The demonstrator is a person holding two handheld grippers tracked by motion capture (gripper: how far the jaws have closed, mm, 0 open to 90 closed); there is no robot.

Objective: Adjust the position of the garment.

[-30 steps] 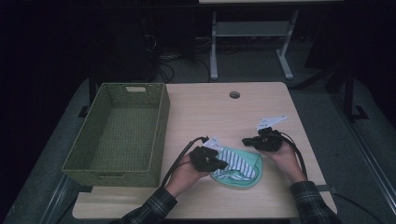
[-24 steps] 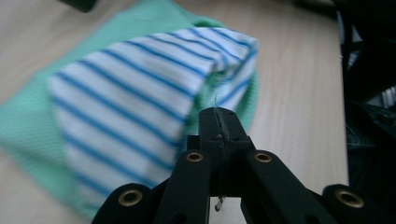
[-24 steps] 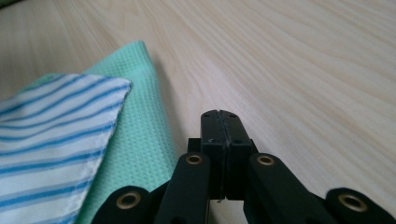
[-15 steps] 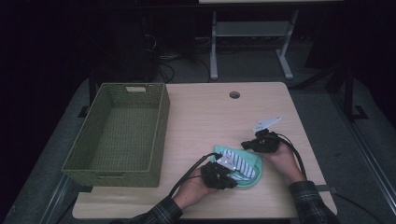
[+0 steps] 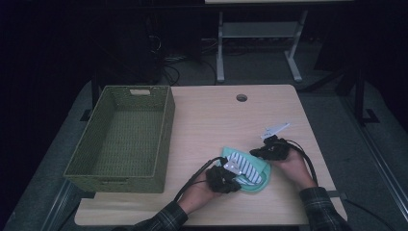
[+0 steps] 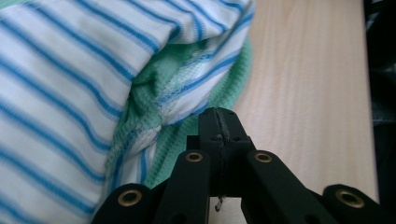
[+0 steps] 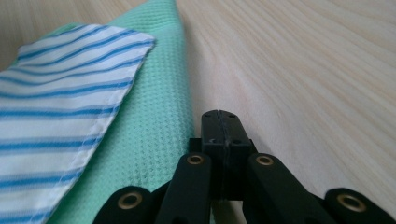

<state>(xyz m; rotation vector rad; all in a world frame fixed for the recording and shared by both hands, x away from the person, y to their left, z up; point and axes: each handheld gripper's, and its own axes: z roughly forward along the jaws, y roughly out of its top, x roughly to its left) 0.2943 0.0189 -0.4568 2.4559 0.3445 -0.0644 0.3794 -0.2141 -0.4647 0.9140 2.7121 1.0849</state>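
A green cloth (image 5: pixel 257 182) with a white, blue-striped face (image 5: pixel 243 166) lies folded on the wooden table (image 5: pixel 216 120) near its front edge. My left gripper (image 5: pixel 235 185) rests at the cloth's near-left edge. In the left gripper view its jaws (image 6: pixel 218 126) are pressed together, tips against the bunched green hem (image 6: pixel 140 126), and nothing shows between them. My right gripper (image 5: pixel 255 154) sits at the cloth's right edge. In the right gripper view it (image 7: pixel 219 126) is shut too, lying on bare wood beside the green fold (image 7: pixel 159 116).
A green woven basket (image 5: pixel 166 130) stands empty on the left half of the table. A round cable hole (image 5: pixel 241 97) sits near the far edge. Bare wood stretches between the basket and the cloth. The floor beyond the table is dark, with a stand's legs.
My left hand has slid toward the table's near edge, to the cloth's near-left corner. The right hand has stayed at the cloth's right side.
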